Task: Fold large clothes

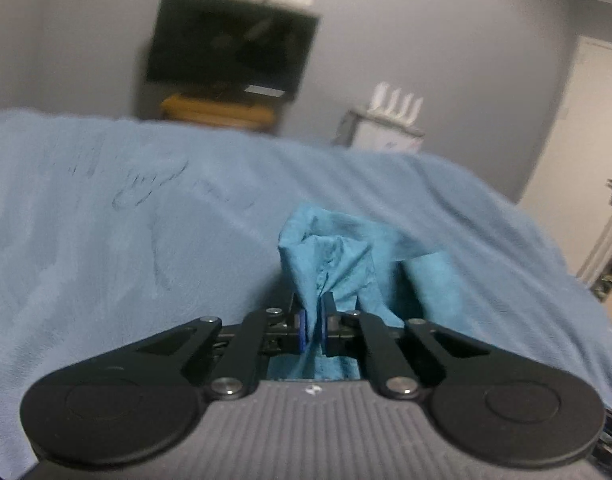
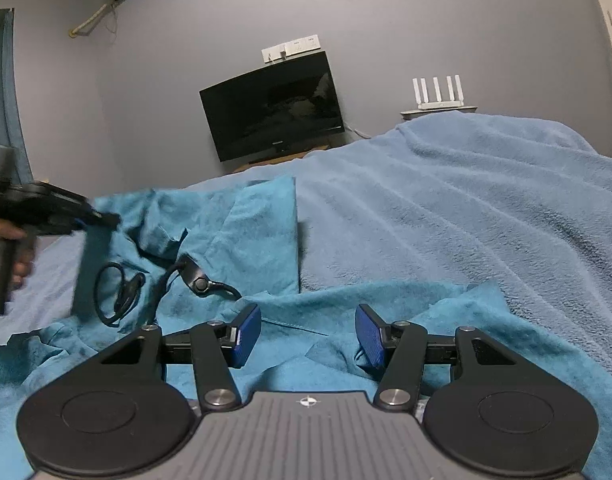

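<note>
Cloth fills the lower half of both views. At the bottom centre of the left wrist view, the left gripper [image 1: 313,326] is pressed together on a bunched fold of the teal garment [image 1: 337,264], which rises in a crumpled peak just above the pads and trails off to the right. Behind it the pale blue blanket [image 1: 126,220] runs up to mid-frame, with a dark screen [image 1: 230,44] blurred on the wall at the top.

In the right wrist view, the right gripper [image 2: 308,334] sits bottom centre with its jaws spread wide and nothing between them; the garment lies flat directly under and ahead of the pads. Further up and left, a black cord [image 2: 122,292] with a small clip rests on the cloth, and the other gripper shows at the left edge, its tip over the cloth.

The step in hand looks like taking a second hold so the garment can be lifted and spread. To do it well, the right gripper should likely drop onto a clear hem or corner, not mid-cloth, and close on one layer only. The cord probably needs clearing first, or it could get folded in.
</note>
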Demonstrator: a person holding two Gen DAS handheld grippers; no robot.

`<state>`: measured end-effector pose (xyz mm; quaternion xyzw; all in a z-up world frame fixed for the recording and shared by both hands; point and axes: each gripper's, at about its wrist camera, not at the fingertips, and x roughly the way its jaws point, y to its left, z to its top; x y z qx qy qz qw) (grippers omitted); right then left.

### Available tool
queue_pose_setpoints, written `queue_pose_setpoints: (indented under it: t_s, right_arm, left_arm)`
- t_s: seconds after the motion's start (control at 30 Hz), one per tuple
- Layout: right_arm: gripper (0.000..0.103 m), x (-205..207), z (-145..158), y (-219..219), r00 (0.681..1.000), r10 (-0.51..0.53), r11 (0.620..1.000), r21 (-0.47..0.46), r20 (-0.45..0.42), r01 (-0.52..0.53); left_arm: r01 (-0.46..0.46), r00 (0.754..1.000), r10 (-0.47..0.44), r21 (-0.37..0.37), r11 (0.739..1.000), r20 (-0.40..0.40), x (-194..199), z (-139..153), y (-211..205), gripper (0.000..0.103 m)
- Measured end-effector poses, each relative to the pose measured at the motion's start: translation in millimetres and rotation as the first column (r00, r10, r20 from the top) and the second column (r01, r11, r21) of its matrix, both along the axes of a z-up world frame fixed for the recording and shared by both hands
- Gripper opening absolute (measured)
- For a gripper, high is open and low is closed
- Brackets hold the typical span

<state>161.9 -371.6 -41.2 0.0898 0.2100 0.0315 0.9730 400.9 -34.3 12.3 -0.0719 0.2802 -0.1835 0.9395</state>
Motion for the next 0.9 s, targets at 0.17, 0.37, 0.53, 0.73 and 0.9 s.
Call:
queue_pose_setpoints:
  t_s: [0.17,0.37,0.53,0.73,0.9]
  right_arm:
    - [0.054,-3.3,2.3,-6.4,0.999,-0.037,0.999,0.024,0.0,0.037]
    - [0.054,-13.1,4.4,-14.5,0.996,-0.093,0.993,0.078,0.009,0.092]
    - [0.055,-24.7,6.6,-33.6,0.989,-0.144,0.968,0.205,-0.013,0.144]
    - [0.056,-58.3,9.1,-65.6,0.96,-0.262,0.882,0.379,-0.099,0.28]
    - [0.06,-85.3,26.3,-59.4,0.976,-0.215,0.898,0.386,-0.037,0.212]
  left_arm:
    - [0.115,0.987,-0.114,-0.001,0.993,0.114,-80.7,33.9,-4.7,0.0]
    - [0.196,0.972,-0.196,0.014,0.98,0.128,-184.7,29.9,-6.9,0.0]
    - [0.128,0.991,-0.129,0.013,0.992,0.046,-225.7,4.0,3.4,0.0]
    - [-0.013,0.993,0.021,0.067,0.998,-0.115,-236.3,-32.9,23.6,0.0]
    - [-0.132,0.959,0.164,0.145,0.981,-0.233,-252.5,-44.7,18.7,0.016]
